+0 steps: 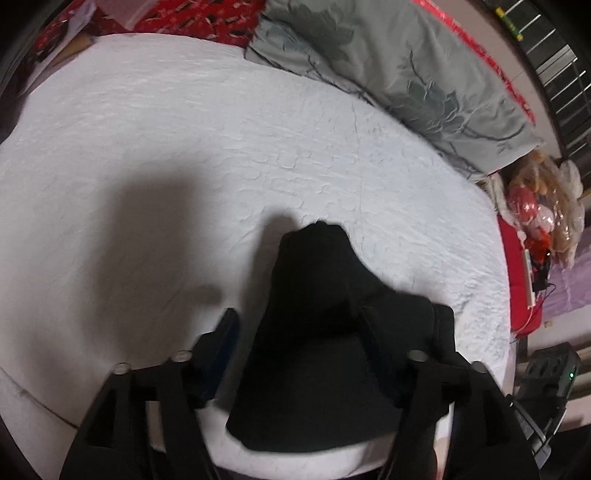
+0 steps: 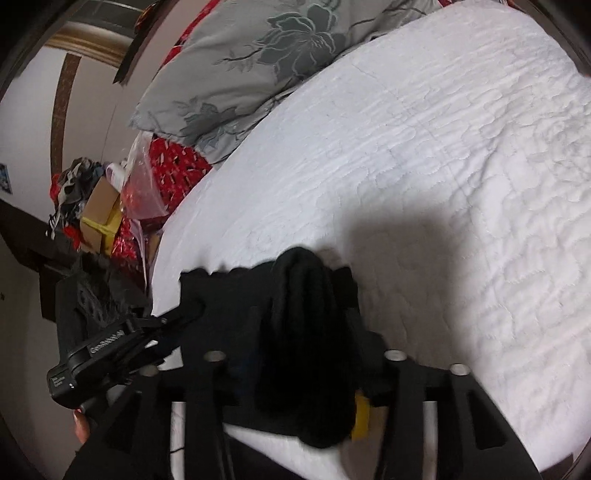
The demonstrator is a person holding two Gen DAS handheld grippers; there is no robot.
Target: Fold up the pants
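The black pants (image 1: 317, 350) lie bunched at the near edge of the white quilted bed (image 1: 184, 166). My left gripper (image 1: 299, 325) hangs over them with its jaws wide apart, the cloth heaped between the two fingers (image 1: 221, 343). In the right wrist view the pants (image 2: 306, 350) rise in a thick fold between my right gripper's (image 2: 306, 306) fingers (image 2: 347, 291), which press on the fold from both sides. The left gripper (image 2: 173, 321) shows at the left, at the pants' edge.
A grey floral pillow (image 1: 406, 74) lies along the bed's far side, with red bedding (image 1: 221, 18) behind it. Stuffed toys (image 1: 539, 206) sit at the right. Boxes and clutter (image 2: 99, 210) stand beside the bed. The bed's near edge (image 1: 295, 458) is just below the grippers.
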